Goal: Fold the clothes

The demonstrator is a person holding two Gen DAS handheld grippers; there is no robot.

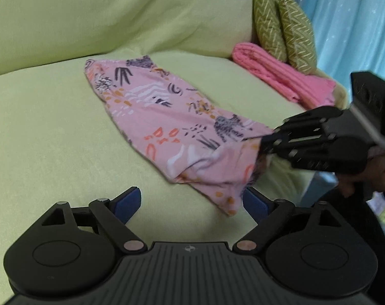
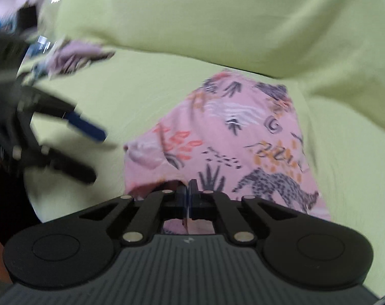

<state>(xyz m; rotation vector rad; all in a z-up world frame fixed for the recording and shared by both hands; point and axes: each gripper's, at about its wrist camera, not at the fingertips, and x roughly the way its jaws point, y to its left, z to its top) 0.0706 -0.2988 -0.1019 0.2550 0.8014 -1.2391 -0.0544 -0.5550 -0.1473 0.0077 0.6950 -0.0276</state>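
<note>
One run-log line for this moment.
right tongs: shut on pink printed garment edge | left tongs: open, empty | garment lying on green sofa cover

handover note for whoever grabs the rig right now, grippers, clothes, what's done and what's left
Right gripper: shut on the near edge of the pink patterned garment, that corner lifted slightly.
Left gripper: open, holding nothing, just short of the garment's near corner.
The garment lies part folded on the green sofa seat. A folded pink cloth sits by the green cushions.
Done: the pink cloth looks finished.
Left: probably grip the other corner with the left gripper, then finish the fold.
</note>
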